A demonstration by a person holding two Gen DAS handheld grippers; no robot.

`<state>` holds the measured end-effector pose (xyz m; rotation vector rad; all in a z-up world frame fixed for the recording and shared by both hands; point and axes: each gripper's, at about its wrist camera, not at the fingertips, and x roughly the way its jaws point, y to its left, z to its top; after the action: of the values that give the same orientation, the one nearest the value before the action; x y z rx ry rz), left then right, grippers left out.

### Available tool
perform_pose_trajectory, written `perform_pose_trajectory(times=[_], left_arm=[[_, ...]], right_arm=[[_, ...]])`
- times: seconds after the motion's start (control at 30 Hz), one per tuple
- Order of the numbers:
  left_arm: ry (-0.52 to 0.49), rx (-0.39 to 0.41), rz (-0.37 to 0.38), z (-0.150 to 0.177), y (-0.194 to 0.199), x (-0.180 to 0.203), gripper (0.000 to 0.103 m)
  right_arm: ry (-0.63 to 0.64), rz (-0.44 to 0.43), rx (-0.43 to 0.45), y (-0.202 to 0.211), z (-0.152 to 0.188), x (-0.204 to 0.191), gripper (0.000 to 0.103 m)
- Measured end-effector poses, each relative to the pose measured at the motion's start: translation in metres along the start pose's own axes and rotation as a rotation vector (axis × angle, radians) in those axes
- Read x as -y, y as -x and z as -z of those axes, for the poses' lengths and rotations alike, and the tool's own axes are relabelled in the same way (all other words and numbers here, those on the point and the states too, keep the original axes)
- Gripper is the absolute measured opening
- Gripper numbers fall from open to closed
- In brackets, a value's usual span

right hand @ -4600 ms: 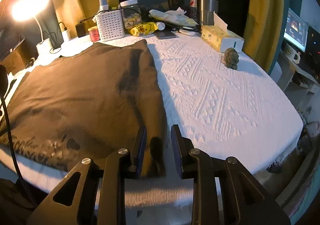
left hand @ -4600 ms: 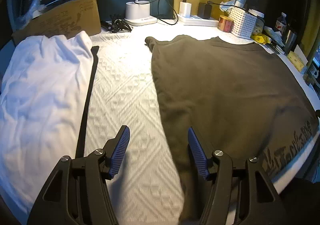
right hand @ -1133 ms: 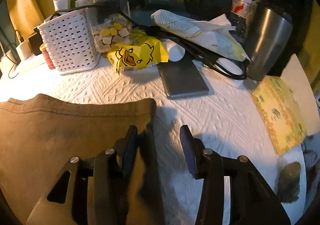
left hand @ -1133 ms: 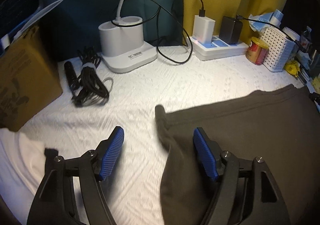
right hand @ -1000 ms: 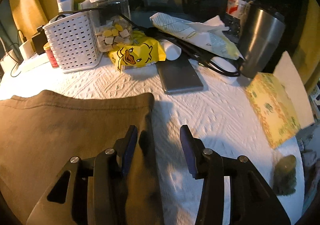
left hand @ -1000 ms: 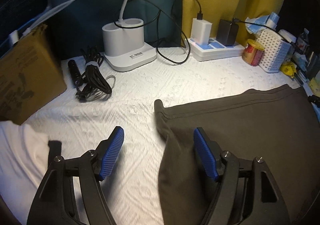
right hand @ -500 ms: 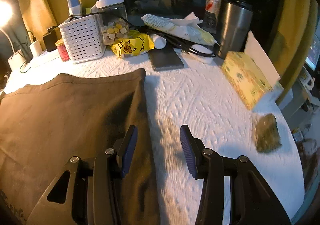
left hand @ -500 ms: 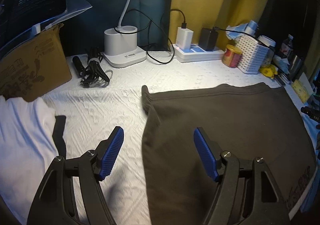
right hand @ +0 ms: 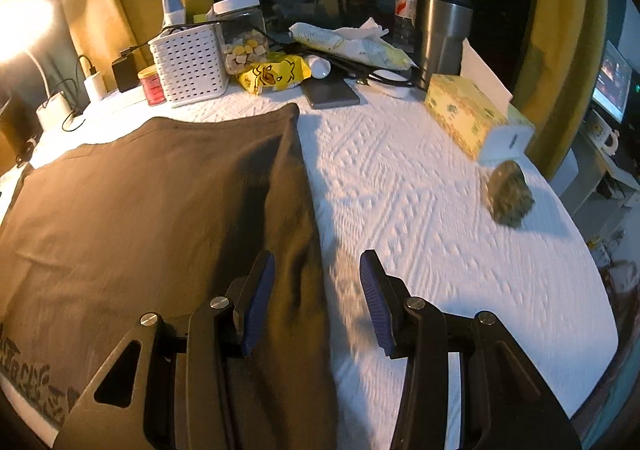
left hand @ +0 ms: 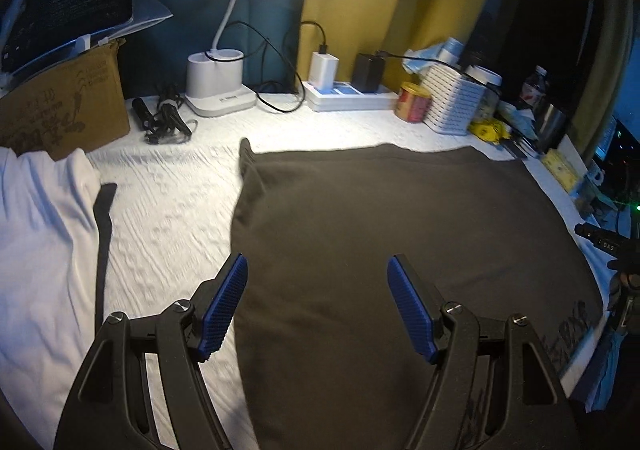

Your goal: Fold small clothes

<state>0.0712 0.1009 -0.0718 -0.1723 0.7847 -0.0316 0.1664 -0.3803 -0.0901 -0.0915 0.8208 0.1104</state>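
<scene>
A dark brown garment [left hand: 380, 234] lies flat and folded on the white textured tablecloth [left hand: 168, 210]; it also shows in the right wrist view [right hand: 152, 210], with printed lettering at its near edge. My left gripper [left hand: 318, 306] is open and empty, hovering over the garment's left part. My right gripper [right hand: 318, 302] is open and empty, above the garment's right edge. A white garment [left hand: 40, 250] lies at the left.
At the back stand a cardboard box [left hand: 64, 110], lamp base [left hand: 218, 90], coiled cable [left hand: 164, 120], power strip [left hand: 348, 98], red tin [left hand: 412, 108] and white basket [right hand: 190, 66]. A steel tumbler [right hand: 440, 38], tissue box [right hand: 472, 118] and small figurine [right hand: 510, 194] stand at the right.
Both grippers have pulled back from the garment's far corners toward the near edge of the table. Both stay open and empty. The garment lies still.
</scene>
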Motion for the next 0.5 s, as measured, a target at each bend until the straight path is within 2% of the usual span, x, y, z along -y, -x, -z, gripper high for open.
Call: perform_pose_trajectory(times=[0.23,0.47,0.5], left_arm=[[0.004,0.003,0.017,0.022,0.013,0.004,0.072],[0.007,-0.018,0.045,0.041,0.013,0.008,0.073],[-0.001,-0.018,0.047,0.043,0.014,0.009,0.073]], right_arm=[[0.018,0.022,-0.009,0.019,0.030,-0.009,0.047],[0.012,0.007,-0.013,0.048,0.063,-0.023,0.047],[0.009,0.008,-0.014,0.053,0.067,-0.024,0.053]])
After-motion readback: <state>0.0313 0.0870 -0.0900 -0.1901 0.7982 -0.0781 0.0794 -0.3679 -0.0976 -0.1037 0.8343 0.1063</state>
